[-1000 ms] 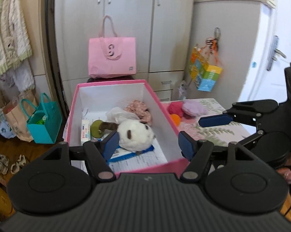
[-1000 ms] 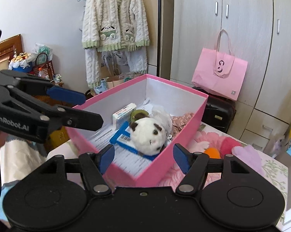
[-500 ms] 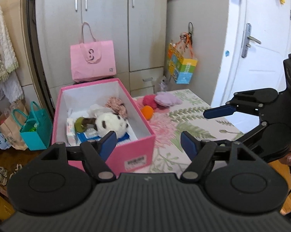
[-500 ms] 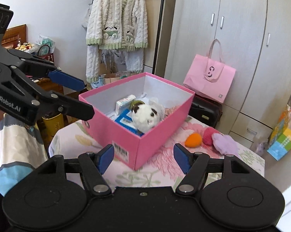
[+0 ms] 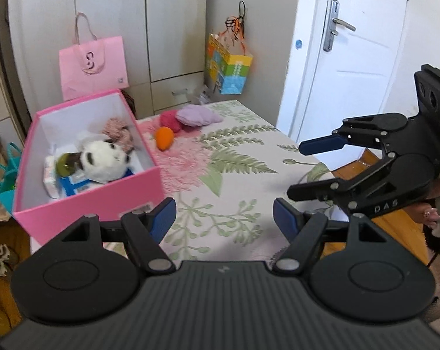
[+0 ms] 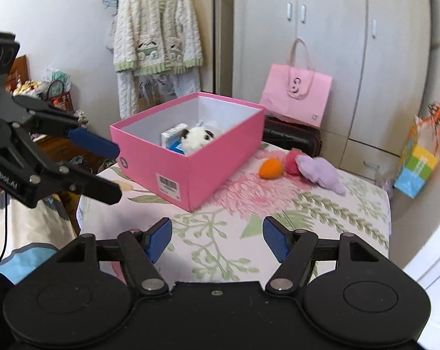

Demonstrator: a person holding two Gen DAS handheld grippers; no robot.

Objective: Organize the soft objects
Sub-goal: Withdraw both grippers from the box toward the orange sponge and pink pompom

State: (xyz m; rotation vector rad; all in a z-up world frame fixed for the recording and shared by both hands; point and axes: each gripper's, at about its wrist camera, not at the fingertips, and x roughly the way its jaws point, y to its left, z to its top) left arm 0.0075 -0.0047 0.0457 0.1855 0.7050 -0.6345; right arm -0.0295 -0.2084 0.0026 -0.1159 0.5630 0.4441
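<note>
A pink box (image 5: 91, 201) (image 6: 208, 157) stands on the floral table and holds a white panda plush (image 5: 103, 160) (image 6: 198, 138), a pink frilly cloth (image 5: 117, 128) and small cartons. Behind it on the table lie an orange plush (image 5: 165, 137) (image 6: 271, 168), a red plush ball (image 5: 170, 119) (image 6: 292, 159) and a lilac plush (image 5: 198, 115) (image 6: 322, 173). My left gripper (image 5: 224, 218) is open and empty above the table's near part. My right gripper (image 6: 217, 237) is open and empty; it also shows in the left wrist view (image 5: 310, 172).
The floral table (image 5: 234, 157) ends at the right near a white door (image 5: 351, 58). A pink paper bag (image 5: 92, 64) and grey wardrobes stand behind. A colourful bag (image 5: 228, 64) hangs on the wardrobe. A knitted cardigan (image 6: 157, 35) hangs at the left.
Both grippers have pulled back and away from the pink box, so the box looks smaller and more of the table shows. Both stay open and empty.
</note>
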